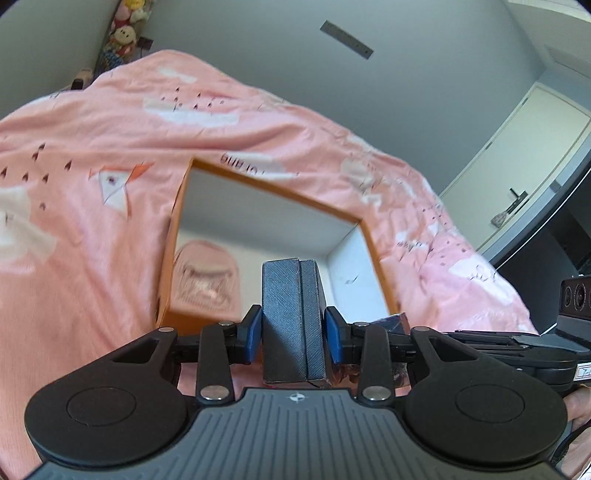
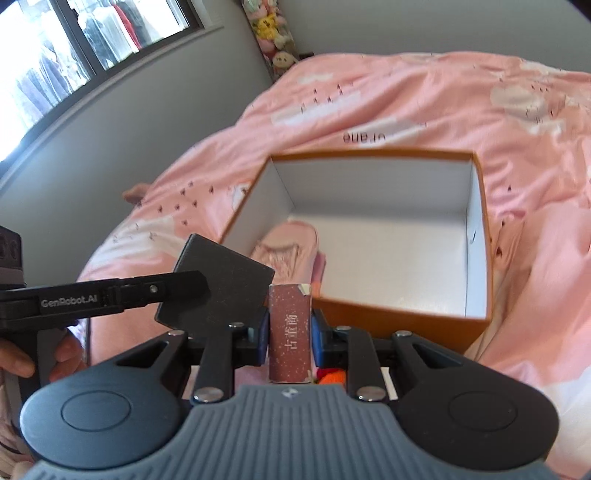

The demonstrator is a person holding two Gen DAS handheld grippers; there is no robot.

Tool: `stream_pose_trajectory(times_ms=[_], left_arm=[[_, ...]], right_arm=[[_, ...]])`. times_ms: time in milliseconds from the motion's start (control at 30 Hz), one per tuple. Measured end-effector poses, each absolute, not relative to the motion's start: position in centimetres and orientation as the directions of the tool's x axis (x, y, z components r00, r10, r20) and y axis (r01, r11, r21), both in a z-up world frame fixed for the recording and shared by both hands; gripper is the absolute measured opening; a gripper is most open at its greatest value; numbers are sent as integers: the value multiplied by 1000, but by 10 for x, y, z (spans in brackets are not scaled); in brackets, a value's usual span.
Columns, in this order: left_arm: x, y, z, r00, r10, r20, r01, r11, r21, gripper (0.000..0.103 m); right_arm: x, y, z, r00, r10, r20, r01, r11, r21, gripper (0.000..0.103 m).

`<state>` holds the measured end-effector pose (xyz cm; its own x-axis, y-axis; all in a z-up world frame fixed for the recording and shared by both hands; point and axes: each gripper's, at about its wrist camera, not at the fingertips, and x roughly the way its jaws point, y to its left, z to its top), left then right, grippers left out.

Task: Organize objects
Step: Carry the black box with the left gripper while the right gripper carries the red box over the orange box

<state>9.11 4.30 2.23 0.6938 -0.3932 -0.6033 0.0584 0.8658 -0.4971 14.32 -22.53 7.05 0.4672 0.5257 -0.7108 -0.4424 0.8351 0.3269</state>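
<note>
An open orange box [image 2: 402, 317] with white inner walls lies on the pink bed cover; it also shows in the left wrist view [image 1: 173, 236]. A folded pink cloth [image 2: 288, 251] lies in its near left corner. My left gripper [image 1: 293, 332] is shut on a dark grey textured box [image 1: 291, 317], held near the orange box's front edge; this box also shows in the right wrist view [image 2: 218, 288]. My right gripper [image 2: 290, 332] is shut on a small reddish-brown carton [image 2: 290, 332] with white characters, just before the orange box's near wall.
The pink patterned bed cover [image 2: 406, 103] fills the surroundings. Stuffed toys [image 2: 271, 33] stand at the bed's far corner by a window [image 2: 74, 44]. A white door [image 1: 517, 173] and dark furniture are at the right in the left wrist view. Something orange-red [image 2: 332, 376] lies under my right gripper.
</note>
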Motion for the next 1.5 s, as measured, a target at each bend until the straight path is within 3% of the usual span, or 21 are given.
stream_pose_trajectory(times_ms=[167, 300, 800, 1200, 1333, 1500], left_arm=[[123, 49, 33, 708, -408, -576, 74, 855, -514, 40], [164, 55, 24, 700, -385, -602, 36, 861, -508, 40], [278, 26, -30, 634, -318, -705, -16, 906, -423, 40], [305, 5, -68, 552, -172, -816, -40, 972, -232, 40], [308, 5, -70, 551, -156, -820, -23, 979, -202, 44], [302, 0, -61, 577, -63, -814, 34, 998, -53, 48]], right_arm=[[159, -230, 92, 523, 523, -673, -447, 840, 306, 24], [187, -233, 94, 564, 502, -656, -415, 859, 300, 24], [280, -233, 32, 531, 435, -728, -291, 900, 325, 24], [324, -234, 2, 507, 439, -742, -247, 899, 362, 24], [328, -232, -4, 498, 438, -748, -246, 899, 363, 24], [330, -231, -8, 489, 445, -750, -241, 896, 374, 24]])
